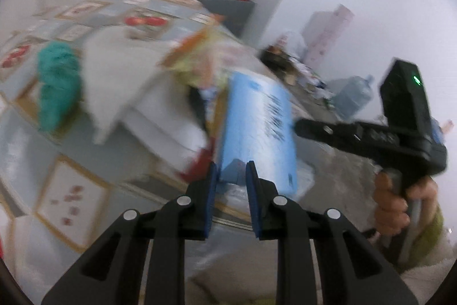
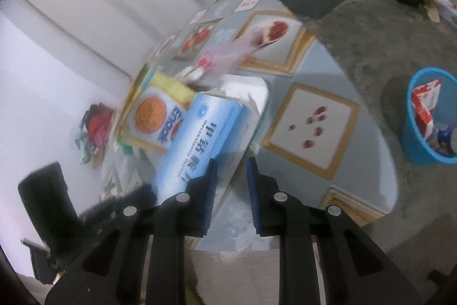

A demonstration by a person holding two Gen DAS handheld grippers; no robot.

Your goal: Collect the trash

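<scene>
Pickup of the blue box (image 1: 257, 127) is in hand: the left gripper (image 1: 230, 170) is narrowed with its jaws closed on the box's near end. The right gripper (image 2: 230, 170) is seen narrowed too, nothing clearly between its jaws; the box (image 2: 200, 139) lies just at ten o'clock of them. Next, a carry to the bin (image 2: 414, 139) on the floor (image 2: 357, 27), at three o'clock in the right view, seems called for. The bench (image 2: 328, 70) edge curves between; open floor is left beyond it.

I note a smooth, slightly glossy cardboard box (image 1: 257, 130), a glossy tablecloth (image 2: 311, 53), a plastic bin (image 2: 411, 139), and a rough concrete floor (image 2: 380, 33).
</scene>
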